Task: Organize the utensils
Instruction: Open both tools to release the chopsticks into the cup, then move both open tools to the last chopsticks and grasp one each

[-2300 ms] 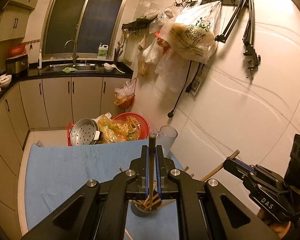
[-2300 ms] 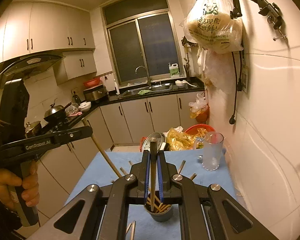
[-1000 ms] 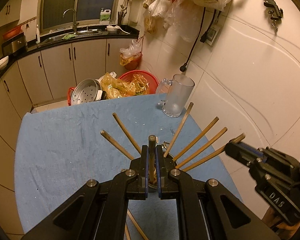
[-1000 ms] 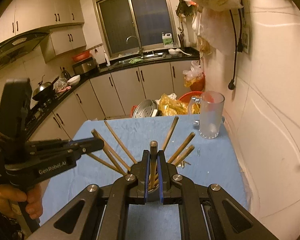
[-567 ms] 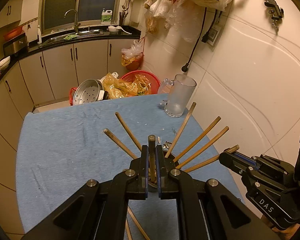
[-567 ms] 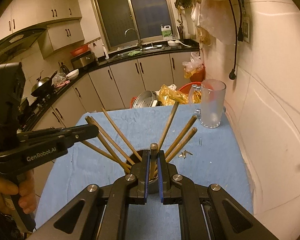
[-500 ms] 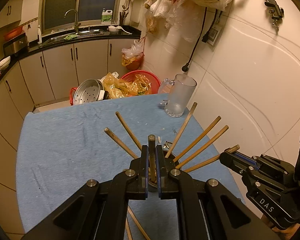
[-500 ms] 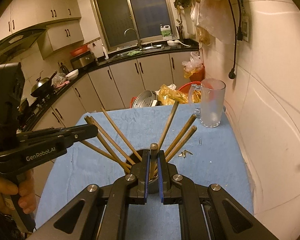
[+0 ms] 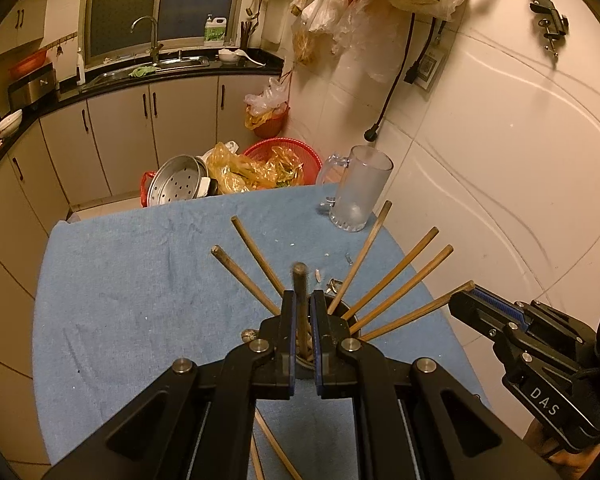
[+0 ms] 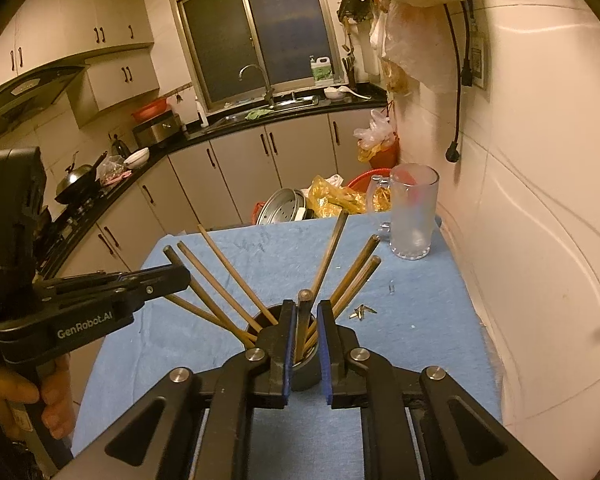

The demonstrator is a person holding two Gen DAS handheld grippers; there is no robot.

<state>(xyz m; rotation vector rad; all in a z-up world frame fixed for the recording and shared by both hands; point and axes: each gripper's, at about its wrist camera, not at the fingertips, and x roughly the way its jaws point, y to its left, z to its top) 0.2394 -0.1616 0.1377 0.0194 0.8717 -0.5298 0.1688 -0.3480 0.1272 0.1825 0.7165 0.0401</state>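
Observation:
A dark metal cup [image 10: 306, 372] stands on the blue cloth [image 10: 412, 344] and holds several wooden chopsticks [image 10: 228, 268] fanned outward. My right gripper [image 10: 305, 320] is directly above the cup with its jaws parted; one chopstick [image 10: 302, 320] stands loose between them in the cup. My left gripper [image 9: 302, 320] is also over the cup [image 9: 342, 312], jaws slightly parted around a chopstick [image 9: 299, 300] that looks blurred. Each gripper shows in the other view: right gripper body [image 9: 532, 356], left gripper body [image 10: 100, 300]. Two chopsticks [image 9: 272, 452] lie on the cloth below.
A frosted glass mug [image 10: 412, 216] stands at the far right of the table near the tiled wall. Small metal bits [image 10: 362, 311] lie on the cloth. Beyond the far edge are a steamer pot [image 9: 176, 186] and a red basket [image 9: 284, 160].
Both grippers' jaws have parted; the chopsticks they held now sit in the cup. Over the earlier frames both grippers lowered toward the cup with their chopsticks.

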